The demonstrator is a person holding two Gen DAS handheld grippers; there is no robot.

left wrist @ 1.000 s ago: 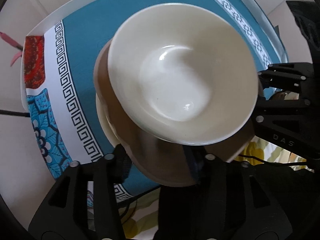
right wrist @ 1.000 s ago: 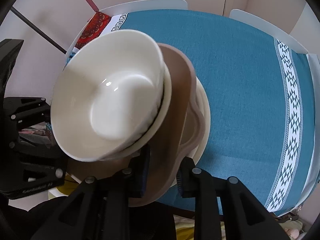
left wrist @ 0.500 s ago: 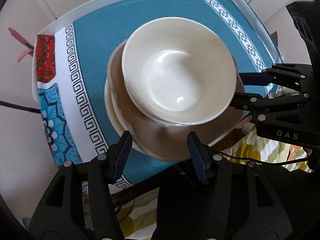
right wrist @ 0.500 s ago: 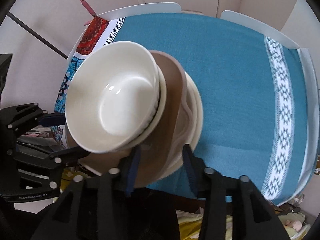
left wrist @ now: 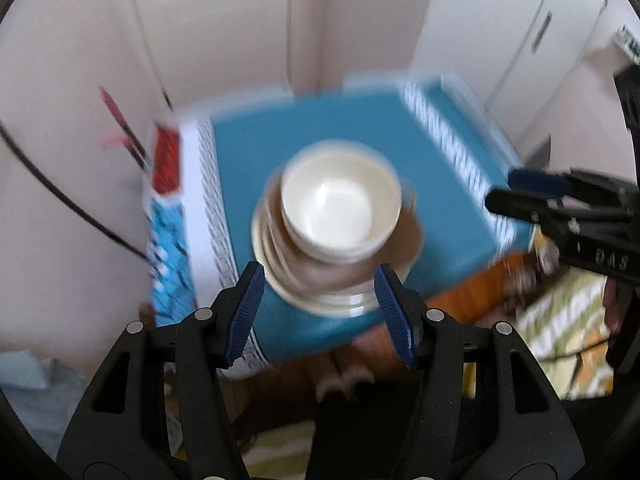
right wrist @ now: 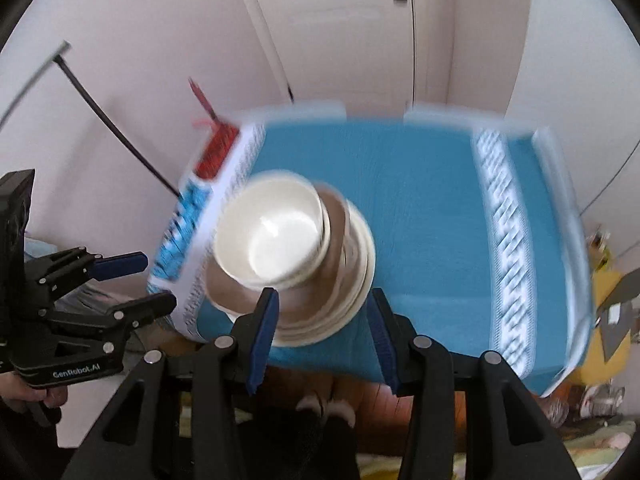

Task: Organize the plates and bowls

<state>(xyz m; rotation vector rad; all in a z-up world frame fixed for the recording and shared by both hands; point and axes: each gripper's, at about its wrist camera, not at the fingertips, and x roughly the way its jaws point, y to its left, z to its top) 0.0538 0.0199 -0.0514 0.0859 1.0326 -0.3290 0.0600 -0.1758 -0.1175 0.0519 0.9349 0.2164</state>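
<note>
Both tongs, left tongs [left wrist: 318, 312] and right tongs [right wrist: 323, 332], have pulled back wide and empty from the stack [left wrist: 336, 240]; stacking looks finished, so next check the table [right wrist: 420, 208].

Left wrist view: high, angled down past spread jaws onto stacked dishes [left wrist: 336, 232]. Right wrist view: likewise, from the other side. Shared: dishes, tablecloth [right wrist: 420, 216].

One stack stands on the table [left wrist: 448, 216]: two nested white bowls [left wrist: 340, 204] on top. Under them lies one brown plate [left wrist: 404, 236]; the cream plates [left wrist: 320, 300] below blur uncountably.
</note>
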